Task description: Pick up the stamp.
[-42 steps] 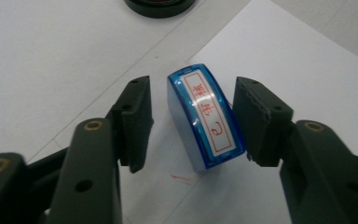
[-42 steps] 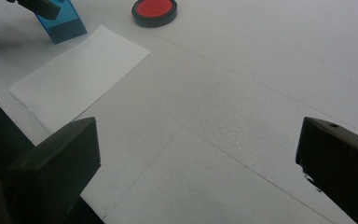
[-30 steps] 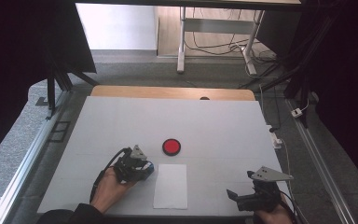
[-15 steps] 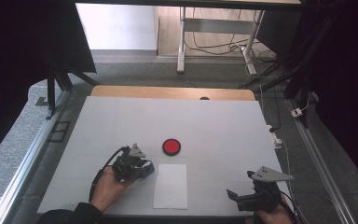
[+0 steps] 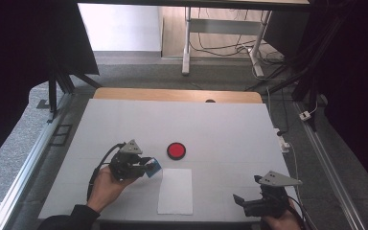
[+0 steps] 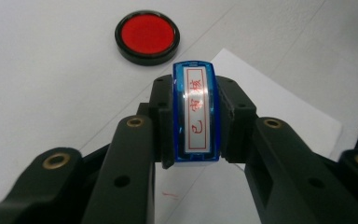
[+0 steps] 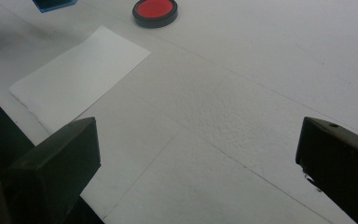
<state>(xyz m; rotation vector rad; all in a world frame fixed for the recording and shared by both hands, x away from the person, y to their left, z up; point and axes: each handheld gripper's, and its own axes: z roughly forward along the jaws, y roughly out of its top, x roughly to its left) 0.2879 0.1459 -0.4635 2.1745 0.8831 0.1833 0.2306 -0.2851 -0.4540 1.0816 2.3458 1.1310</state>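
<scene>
Left claw (image 6: 196,121): clamped on blue stamp (image 6: 196,112), near red ink pad (image 6: 147,36).
Right claw (image 7: 196,163): apart, above bench (image 7: 242,93).

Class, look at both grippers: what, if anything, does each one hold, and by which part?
The left gripper clamps a blue stamp by its two long sides, label face towards the camera. The right gripper holds nothing; its jaws stand wide apart over the table.

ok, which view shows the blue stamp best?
Left gripper view: the blue rectangular stamp sits close up, clamped in the left gripper, red lettering visible. High view shows it small; right gripper view catches just a corner.
</scene>
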